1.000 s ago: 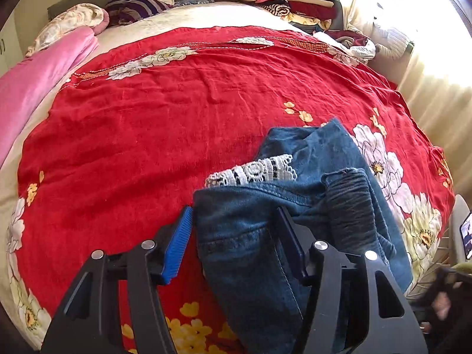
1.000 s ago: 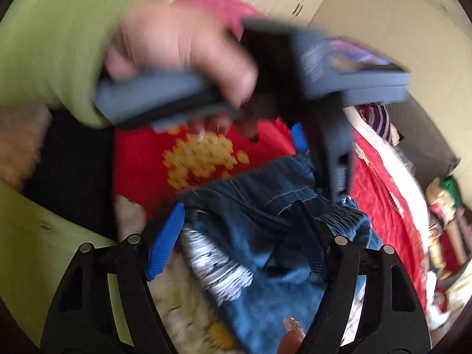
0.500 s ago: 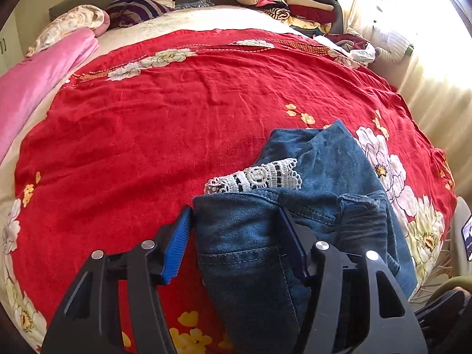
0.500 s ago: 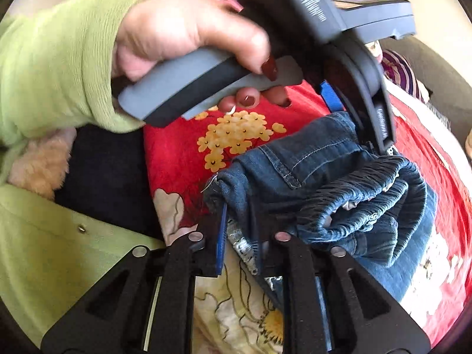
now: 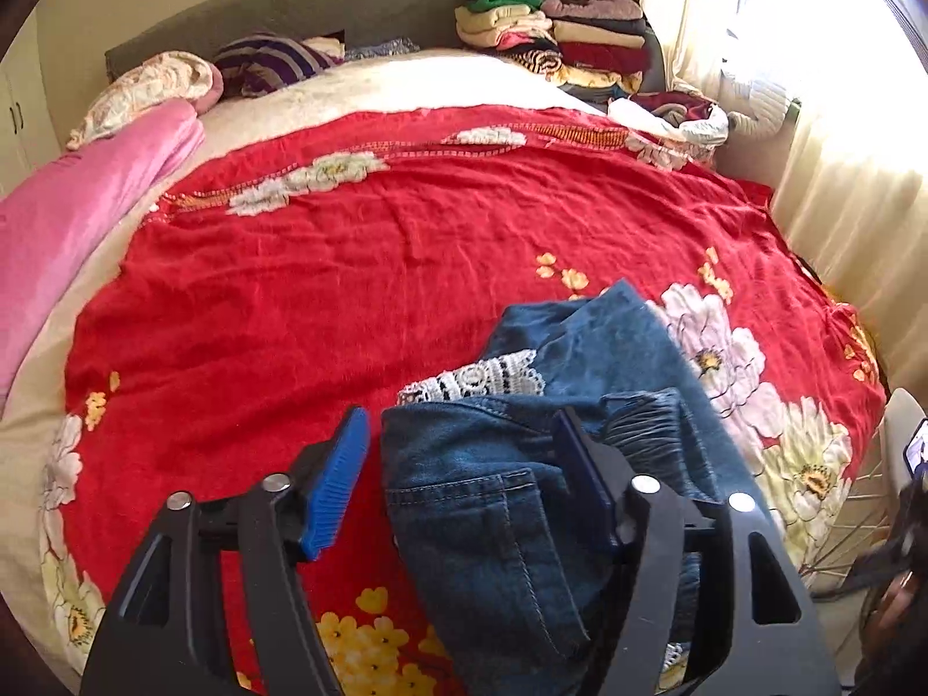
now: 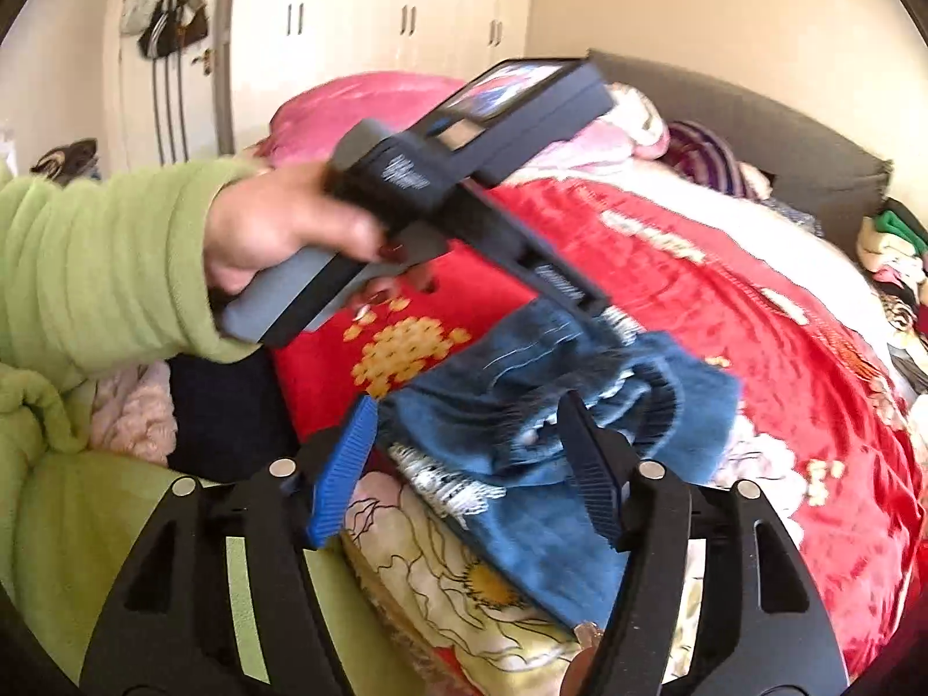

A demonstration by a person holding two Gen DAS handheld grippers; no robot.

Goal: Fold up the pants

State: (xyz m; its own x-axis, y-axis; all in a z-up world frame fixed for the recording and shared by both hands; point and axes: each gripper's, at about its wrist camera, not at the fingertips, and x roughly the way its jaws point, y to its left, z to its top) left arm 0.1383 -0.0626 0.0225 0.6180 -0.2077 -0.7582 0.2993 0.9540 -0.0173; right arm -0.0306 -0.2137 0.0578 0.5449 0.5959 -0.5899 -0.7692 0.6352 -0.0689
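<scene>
Half a second ago the right gripper (image 6: 470,470) was pinched on the folded edge of the blue denim pants (image 5: 522,481); now its blue ribbed pads stand wide apart, released, straddling the bundle. Since then the left gripper (image 5: 464,464) has stayed spread with nothing clamped, its left pad (image 5: 339,478) off the cloth and its right one over the denim.

From left to right in the left wrist view: a smooth pink velvety blanket (image 5: 69,220) along the far-left edge, the crinkled red floral bedspread (image 5: 325,267) with white and yellow blossoms, then the pants lying folded at the near right of the bed, stitched back pocket up, white lace trim (image 5: 475,380) peeking from under the ribbed elastic waistband. Farther right, a stack of folded clothes (image 5: 551,40) sits by the grey padded headboard.

In the right wrist view the left hand (image 6: 272,226), in a fuzzy green sleeve, grips the other tool's grey handle; white lettering on it is too blurred to read.
</scene>
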